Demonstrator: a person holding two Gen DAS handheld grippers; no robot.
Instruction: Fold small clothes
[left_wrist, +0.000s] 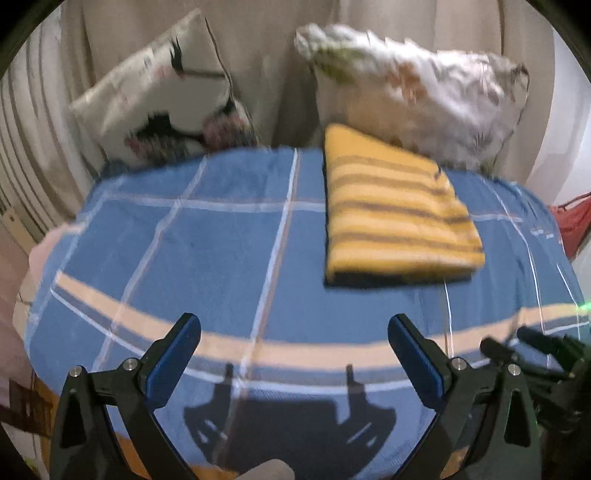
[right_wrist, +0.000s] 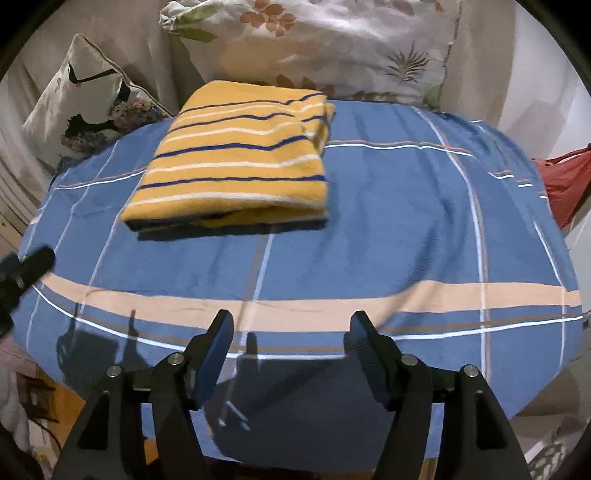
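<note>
— Where's the garment now?

— The yellow striped garment (right_wrist: 236, 158) lies folded into a neat rectangle on the blue checked cloth (right_wrist: 388, 229) that covers the surface in front of me. It sits toward the far side, close to the two cushions: the white floral cushion (right_wrist: 325, 48) just behind it and the cushion with the dark print (right_wrist: 85, 99) off to its left.

— How does it look?

— Mustard yellow with thin dark-blue and white stripes running across it. The top layer is flat and smooth; at the near edge I can see the stacked layers and a dark shadow under them. At the far right corner a bit of the fabric bunches up. From my left wrist view the same garment (left_wrist: 395, 210) is blurred but shows the same tidy block.

— And your grippers?

— My left gripper (left_wrist: 293, 354) stands spread wide, nothing between its blue pads, hovering over the near part of the cloth. My right gripper (right_wrist: 291, 350) is parted too, less widely, and also empty. Neither touches the garment; both are well on the near side of it.
</note>
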